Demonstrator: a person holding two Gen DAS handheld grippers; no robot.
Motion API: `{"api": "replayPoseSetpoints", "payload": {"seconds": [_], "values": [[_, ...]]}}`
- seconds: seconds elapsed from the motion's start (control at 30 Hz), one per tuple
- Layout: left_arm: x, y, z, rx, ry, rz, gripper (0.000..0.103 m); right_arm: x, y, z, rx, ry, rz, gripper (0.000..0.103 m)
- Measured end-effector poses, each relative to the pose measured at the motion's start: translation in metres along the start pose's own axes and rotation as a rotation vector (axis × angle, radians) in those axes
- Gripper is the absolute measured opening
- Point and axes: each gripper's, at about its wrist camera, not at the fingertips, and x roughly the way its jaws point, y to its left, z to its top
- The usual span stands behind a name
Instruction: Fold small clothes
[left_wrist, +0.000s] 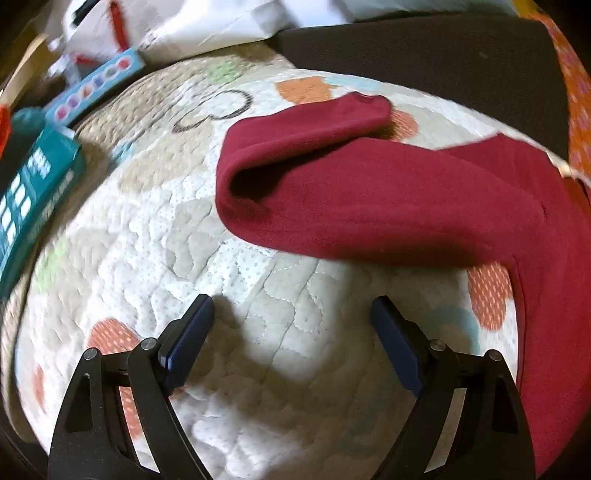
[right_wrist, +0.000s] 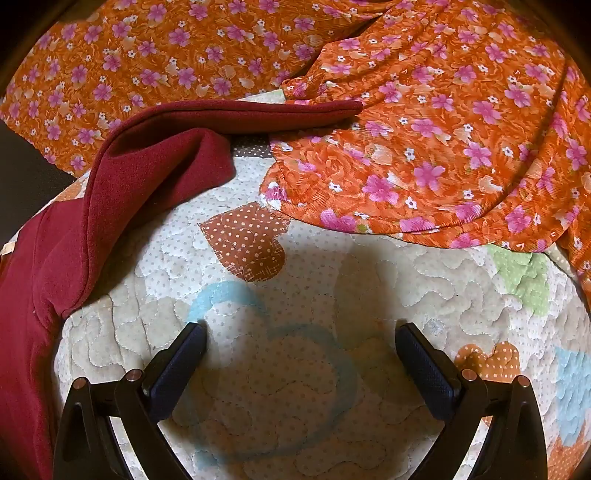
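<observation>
Both claws hang spread apart and empty over the cream quilted patchwork mat (left_wrist: 236, 258): left claw (left_wrist: 291, 306) has the dark red fleece garment (left_wrist: 369, 192) ahead and rightward, right claw (right_wrist: 301, 328) has it leftward, beside orange floral fabric (right_wrist: 424, 129)

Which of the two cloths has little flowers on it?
The orange cloth at the far side of the quilt has pink flowers all over. The dark red garment is plain, with no pattern.
</observation>
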Motion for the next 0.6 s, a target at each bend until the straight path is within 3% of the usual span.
{"api": "replayPoseSetpoints", "payload": {"seconds": [0.1,0.17,0.33,0.4,0.5,0.6], "values": [[-0.012,-0.003,0.005,0.12,-0.01,-0.064,0.087,0.0,0.0,0.0,-0.001,0.0,-0.001,0.103],[-0.027,-0.005,0.012,0.148,-0.04,-0.057,0.087,0.0,0.0,0.0,-0.001,0.0,-0.001,0.103],[-0.08,-0.013,0.025,0.146,-0.169,-0.016,0.087,0.0,0.003,0.001,-0.009,0.002,-0.014,0.103],[-0.1,-0.019,0.029,0.145,-0.202,-0.033,0.087,-0.003,0.003,0.001,-0.004,0.007,-0.015,0.102],[-0.123,-0.03,0.031,0.131,-0.215,-0.068,0.087,-0.008,0.006,0.002,-0.013,0.037,-0.006,0.098],[-0.14,-0.047,0.028,0.103,-0.183,-0.12,0.087,-0.032,0.011,0.002,-0.035,0.044,0.067,0.096]]}}
